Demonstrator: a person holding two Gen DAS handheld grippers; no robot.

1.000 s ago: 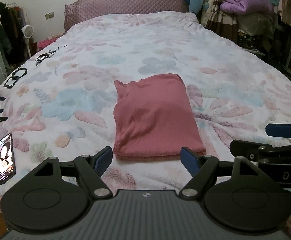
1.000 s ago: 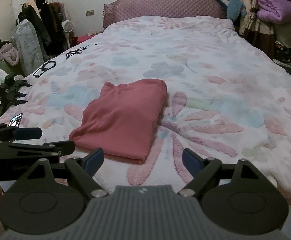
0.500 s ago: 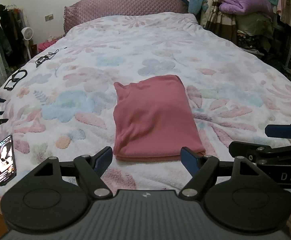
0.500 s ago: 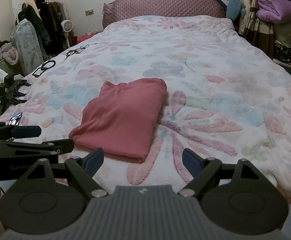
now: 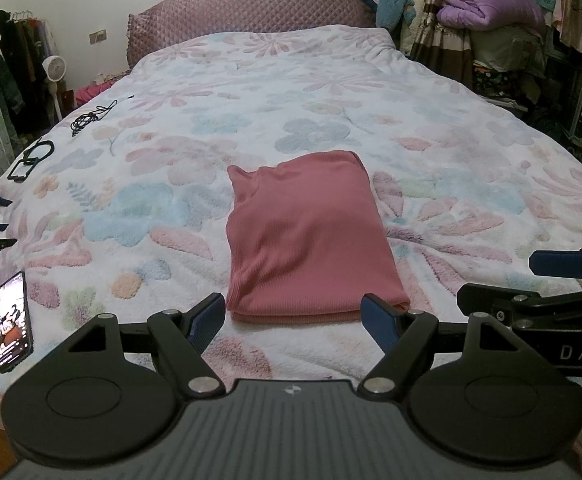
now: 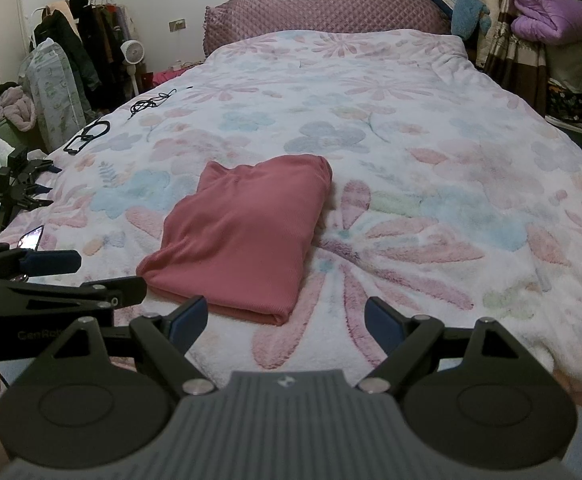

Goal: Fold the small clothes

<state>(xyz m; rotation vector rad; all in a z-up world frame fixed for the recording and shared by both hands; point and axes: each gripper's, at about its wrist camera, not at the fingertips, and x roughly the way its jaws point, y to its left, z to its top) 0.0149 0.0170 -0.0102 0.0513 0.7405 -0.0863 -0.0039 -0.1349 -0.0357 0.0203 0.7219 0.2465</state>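
Fabric of one pink garment (image 5: 311, 236) lies folded into a neat rectangle, ribbed in texture, with stacked layers showing along its near edge and a small notch at the far left corner. It rests flat on the floral bedspread (image 5: 431, 152), near the foot of the bed and roughly centred.

Both grippers hover short of the cloth. The left gripper (image 5: 293, 316) has its jaws wide apart, the blue pads flanking the near edge of the garment without touching it, and it holds nothing. The right gripper (image 6: 287, 318) likewise has its jaws spread wide and empty, the garment's near corner lying just beyond and to the left.

One phone (image 5: 13, 322) with a lit screen lies near the left edge of the bed. One black cable (image 5: 91, 118) lies farther up that side.
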